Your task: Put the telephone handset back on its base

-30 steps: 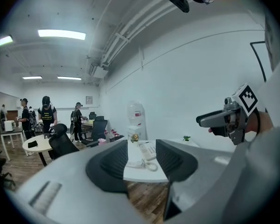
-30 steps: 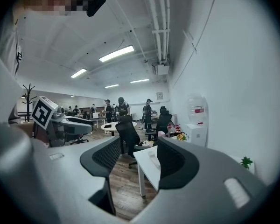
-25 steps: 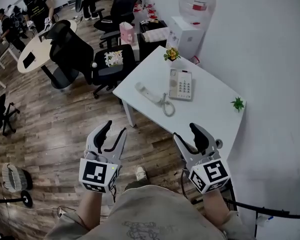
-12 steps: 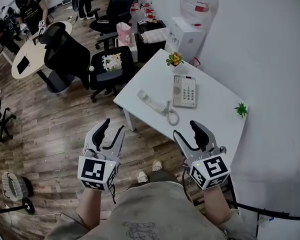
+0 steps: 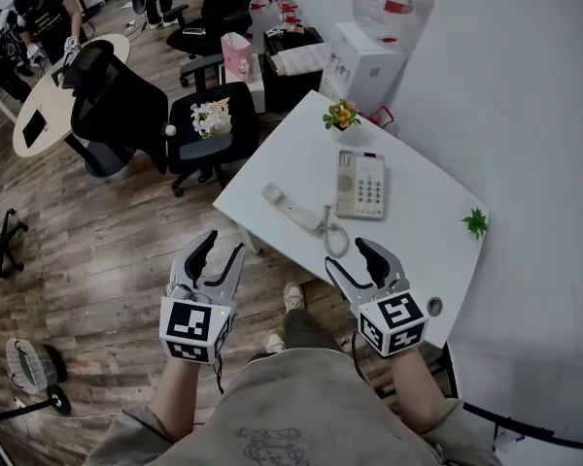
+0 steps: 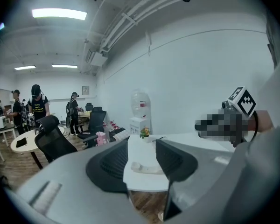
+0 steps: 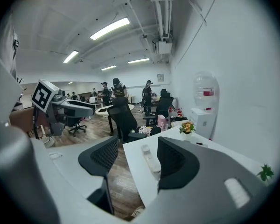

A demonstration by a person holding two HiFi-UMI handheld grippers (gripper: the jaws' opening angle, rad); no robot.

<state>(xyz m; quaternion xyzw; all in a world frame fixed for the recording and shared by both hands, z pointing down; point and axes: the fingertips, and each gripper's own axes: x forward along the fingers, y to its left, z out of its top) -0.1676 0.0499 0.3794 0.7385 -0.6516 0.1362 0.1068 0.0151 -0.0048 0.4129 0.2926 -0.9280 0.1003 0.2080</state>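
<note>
- Head view: left gripper point(image 5: 222, 246) hovers off the table's point(image 5: 418, 221) near corner, jaws apart, empty.
- Handset point(image 5: 293, 208) lies by the left edge, beside its base point(image 5: 361, 184).
- Right gripper point(image 5: 350, 257) over the near edge, jaws just opening wider, empty.

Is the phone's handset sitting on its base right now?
No, the handset lies flat on the white table, to one side of the base and not on it.
</note>
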